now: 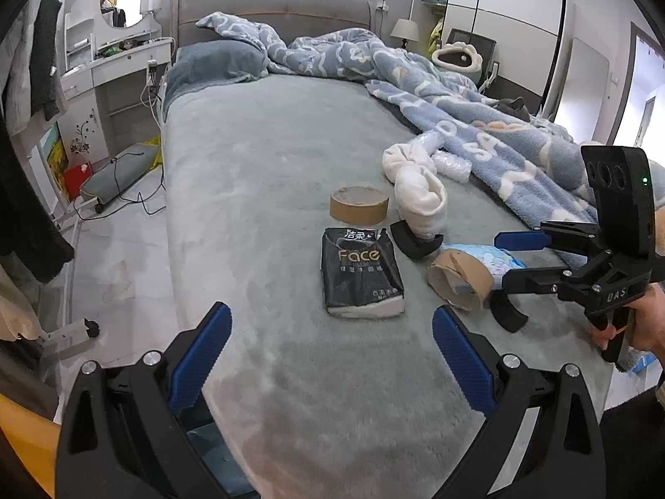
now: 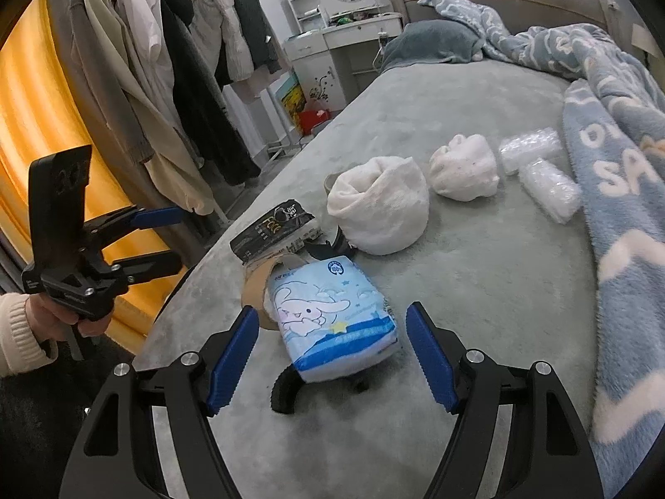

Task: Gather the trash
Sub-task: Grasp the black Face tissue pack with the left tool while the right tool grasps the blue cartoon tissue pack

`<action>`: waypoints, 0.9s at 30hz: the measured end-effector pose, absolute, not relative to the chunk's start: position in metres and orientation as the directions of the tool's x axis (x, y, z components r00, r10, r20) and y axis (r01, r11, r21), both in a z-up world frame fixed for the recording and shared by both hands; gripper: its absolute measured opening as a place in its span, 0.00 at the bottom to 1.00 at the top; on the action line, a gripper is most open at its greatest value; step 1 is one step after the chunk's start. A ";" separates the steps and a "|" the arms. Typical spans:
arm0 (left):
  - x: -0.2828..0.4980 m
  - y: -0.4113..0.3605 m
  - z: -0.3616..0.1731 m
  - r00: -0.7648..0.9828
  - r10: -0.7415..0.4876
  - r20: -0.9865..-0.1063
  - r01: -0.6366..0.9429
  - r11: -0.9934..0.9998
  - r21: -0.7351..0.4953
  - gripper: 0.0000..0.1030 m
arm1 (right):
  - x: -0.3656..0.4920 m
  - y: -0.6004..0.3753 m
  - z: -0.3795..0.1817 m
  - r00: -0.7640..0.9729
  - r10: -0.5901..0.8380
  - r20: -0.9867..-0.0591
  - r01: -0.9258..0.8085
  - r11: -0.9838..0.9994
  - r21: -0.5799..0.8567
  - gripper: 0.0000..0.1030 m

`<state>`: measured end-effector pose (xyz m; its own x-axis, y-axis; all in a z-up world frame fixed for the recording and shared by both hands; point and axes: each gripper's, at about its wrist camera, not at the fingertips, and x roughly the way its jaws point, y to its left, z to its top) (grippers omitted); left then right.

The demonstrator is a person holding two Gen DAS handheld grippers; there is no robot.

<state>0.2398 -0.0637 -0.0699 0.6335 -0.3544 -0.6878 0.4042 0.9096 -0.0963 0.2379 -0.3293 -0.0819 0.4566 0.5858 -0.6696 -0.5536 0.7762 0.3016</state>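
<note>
Collecting trash from the bed (image 1: 257, 158). The blue tissue pack (image 2: 332, 316) lies near the bed's foot edge, directly ahead of the right gripper (image 2: 332, 357) and between the lines of its blue pads — jaws parted wider than the pack, no contact visible. Its long axis runs roughly along the gripper's pointing line, so the jaws would close across its shorter width. A cardboard tape core (image 2: 259, 295) touches its far left corner. The left gripper (image 1: 332, 357), jaws open and empty, faces the black tissue pack (image 1: 361, 270) — that pack lies nearer it, lengthwise to its view.
</note>
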 end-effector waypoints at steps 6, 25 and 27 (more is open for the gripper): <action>0.256 -0.070 -0.079 0.610 -0.369 -0.701 0.404 0.906 -0.124 0.96 | 0.249 -0.328 -0.090 0.419 0.602 -0.680 -0.564 0.759 0.325 0.72; 0.277 -0.090 -0.098 0.559 -0.364 -0.745 0.389 0.909 -0.153 0.95 | 0.245 -0.333 -0.078 0.452 0.582 -0.676 -0.596 0.761 0.257 0.53; 0.279 -0.091 -0.101 0.552 -0.365 -0.750 0.380 0.911 -0.164 0.95 | 0.242 -0.335 -0.073 0.470 0.574 -0.670 -0.597 0.766 0.238 0.53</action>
<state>0.2789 -0.0906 -0.1010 0.5522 -0.3650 -0.7496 0.3797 0.9105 -0.1636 0.2423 -0.3346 -0.0727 0.4701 0.5742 -0.6703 -0.5969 0.7663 0.2378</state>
